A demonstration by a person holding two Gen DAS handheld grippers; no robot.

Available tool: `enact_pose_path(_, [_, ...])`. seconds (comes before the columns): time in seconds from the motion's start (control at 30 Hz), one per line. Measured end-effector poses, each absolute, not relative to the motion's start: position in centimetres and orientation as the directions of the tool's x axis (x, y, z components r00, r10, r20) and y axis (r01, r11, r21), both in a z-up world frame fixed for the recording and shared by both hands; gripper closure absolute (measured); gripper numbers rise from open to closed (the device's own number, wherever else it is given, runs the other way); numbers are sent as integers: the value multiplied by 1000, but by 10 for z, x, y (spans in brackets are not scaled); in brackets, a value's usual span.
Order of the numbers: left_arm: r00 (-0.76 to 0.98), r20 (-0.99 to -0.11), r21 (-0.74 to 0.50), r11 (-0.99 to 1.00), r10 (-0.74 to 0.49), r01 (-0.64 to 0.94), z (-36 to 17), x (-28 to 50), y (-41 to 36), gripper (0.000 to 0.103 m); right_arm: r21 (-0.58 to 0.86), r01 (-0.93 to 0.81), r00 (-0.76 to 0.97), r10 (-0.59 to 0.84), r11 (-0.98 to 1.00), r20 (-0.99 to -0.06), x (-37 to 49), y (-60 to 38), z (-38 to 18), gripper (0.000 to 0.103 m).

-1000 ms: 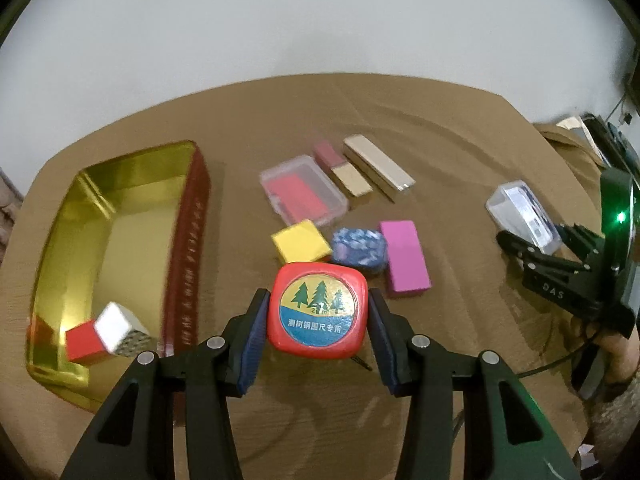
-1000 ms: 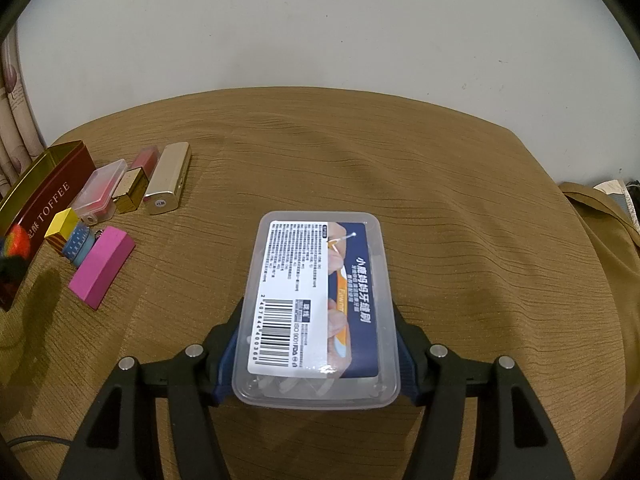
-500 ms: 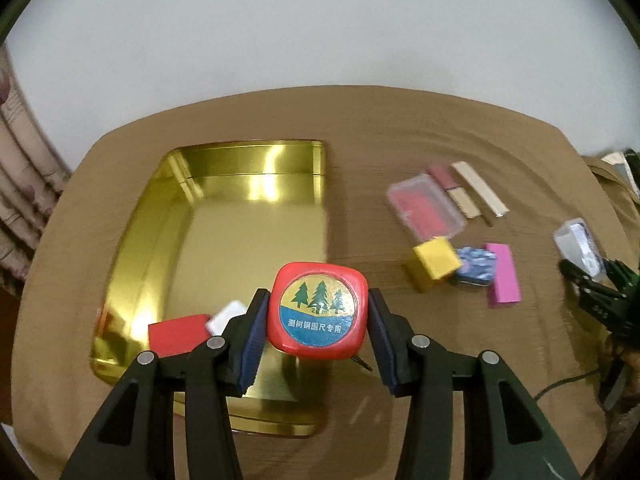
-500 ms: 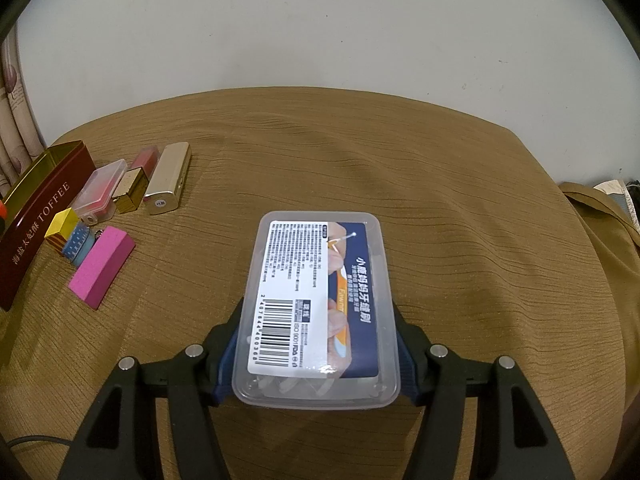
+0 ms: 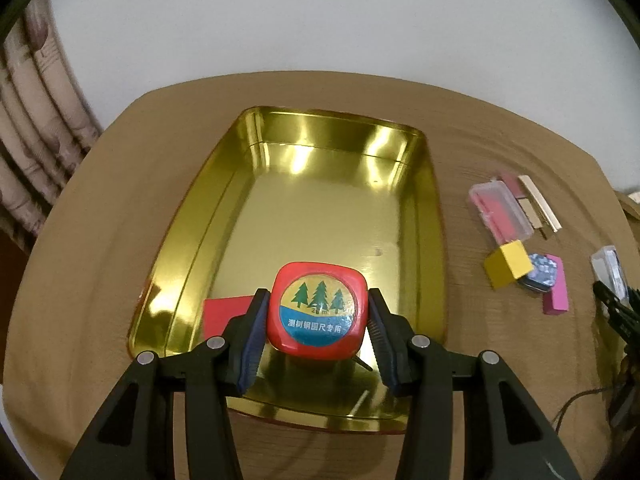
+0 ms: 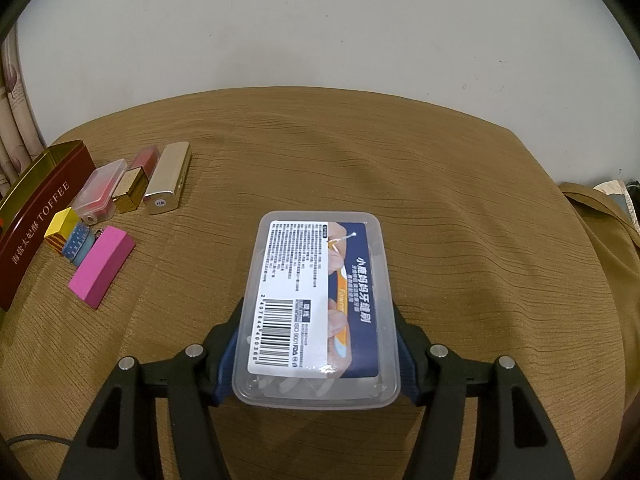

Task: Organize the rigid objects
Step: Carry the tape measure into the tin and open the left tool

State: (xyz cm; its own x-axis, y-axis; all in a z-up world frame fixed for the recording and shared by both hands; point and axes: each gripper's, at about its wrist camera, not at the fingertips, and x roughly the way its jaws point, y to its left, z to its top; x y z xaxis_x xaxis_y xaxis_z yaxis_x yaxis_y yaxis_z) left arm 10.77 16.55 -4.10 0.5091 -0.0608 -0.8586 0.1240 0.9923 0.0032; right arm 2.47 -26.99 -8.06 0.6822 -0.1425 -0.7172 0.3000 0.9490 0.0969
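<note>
Left wrist view, near to far. The left gripper is clenched on a red tape measure, its blue pads pressing both sides of the case, which hangs above the near end of the gold tin. The tin sits toward the left edge of the table. Inside it, at the near left corner, lies a red block, partly hidden behind the gripper finger; the rest of the tin floor visible beyond is bare.

Right of the tin, on the cloth, a loose group awaits sorting: a yellow cube, a blue patterned piece touching it, a pink block, and farther back a clear case with red contents, a small gold-and-pink piece and a slim gold bar.

Right wrist view. The right gripper grasps a clear plastic box with a printed label by its long sides, near the table's right part; whether it is lifted or resting on the cloth cannot be told.

Progress, as judged: early. One item lies in the tin, one is poised above it, one is in hand, and six remain on the table.
</note>
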Motion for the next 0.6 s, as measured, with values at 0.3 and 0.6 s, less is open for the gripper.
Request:
enact_pose_path(0.3, [500, -865, -8, 997, -43, 72, -52, 118, 189, 59, 96, 300, 682, -143, 949, -717, 25, -270, -80, 39])
enact_pose_path(0.6, [498, -867, -13, 999, -26, 31, -55, 122, 199, 59, 96, 301, 682, -143, 949, -717, 25, -270, -80, 39])
